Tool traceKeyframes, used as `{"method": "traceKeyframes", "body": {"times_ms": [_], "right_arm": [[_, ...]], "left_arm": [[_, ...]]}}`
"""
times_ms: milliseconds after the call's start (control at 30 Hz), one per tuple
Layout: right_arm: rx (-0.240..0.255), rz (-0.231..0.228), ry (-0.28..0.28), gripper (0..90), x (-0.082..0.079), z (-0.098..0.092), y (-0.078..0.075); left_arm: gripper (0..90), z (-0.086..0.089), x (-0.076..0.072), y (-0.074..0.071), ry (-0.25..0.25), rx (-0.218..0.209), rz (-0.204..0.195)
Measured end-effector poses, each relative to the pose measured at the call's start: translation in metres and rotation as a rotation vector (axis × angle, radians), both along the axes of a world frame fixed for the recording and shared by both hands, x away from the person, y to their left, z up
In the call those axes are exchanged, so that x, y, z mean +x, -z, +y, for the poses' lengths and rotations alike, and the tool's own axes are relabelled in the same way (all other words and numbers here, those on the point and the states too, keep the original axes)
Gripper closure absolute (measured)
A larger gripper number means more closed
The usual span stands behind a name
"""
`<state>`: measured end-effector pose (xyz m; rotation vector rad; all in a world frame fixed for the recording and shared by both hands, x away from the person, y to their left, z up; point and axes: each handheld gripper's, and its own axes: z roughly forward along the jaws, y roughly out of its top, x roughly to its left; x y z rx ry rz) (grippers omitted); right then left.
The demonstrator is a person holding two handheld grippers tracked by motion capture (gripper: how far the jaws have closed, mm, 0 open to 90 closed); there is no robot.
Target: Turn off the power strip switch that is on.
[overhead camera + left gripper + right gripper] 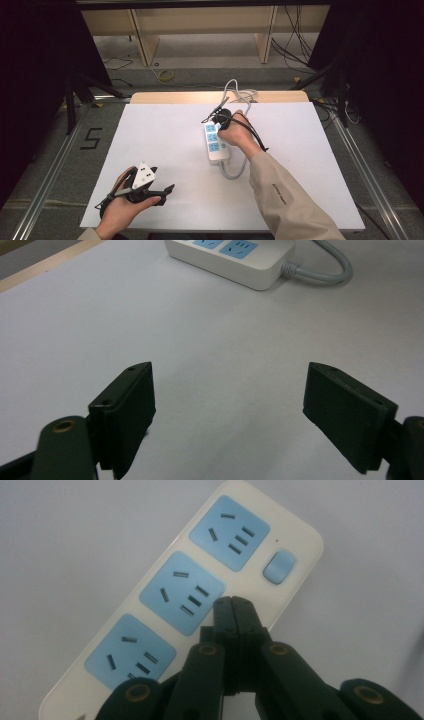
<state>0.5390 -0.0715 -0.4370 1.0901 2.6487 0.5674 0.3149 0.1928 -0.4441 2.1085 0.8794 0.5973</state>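
both right tongs (pixel 233 605) closed, empty, above power strip (pixel 165 600).

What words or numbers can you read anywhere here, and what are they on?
"5": a big dark figure marked on the grey floor, left of the table.
Small dark print on the sleeve: too small to read.
The power strip has socket slots and a blue switch, with no readable words.
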Motion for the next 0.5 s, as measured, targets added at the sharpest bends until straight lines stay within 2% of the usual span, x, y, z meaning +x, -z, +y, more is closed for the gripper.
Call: {"method": "traceKeyframes", "body": {"times_ms": [500], "right_arm": [[-0.008, 0.018, 0.010, 90.0, 0.0017, 0.0014, -0.0007]], "left_arm": [[20.5, -0.0003, -0.0001, 0.0002, -0.004, -0.007, -0.001]]}}
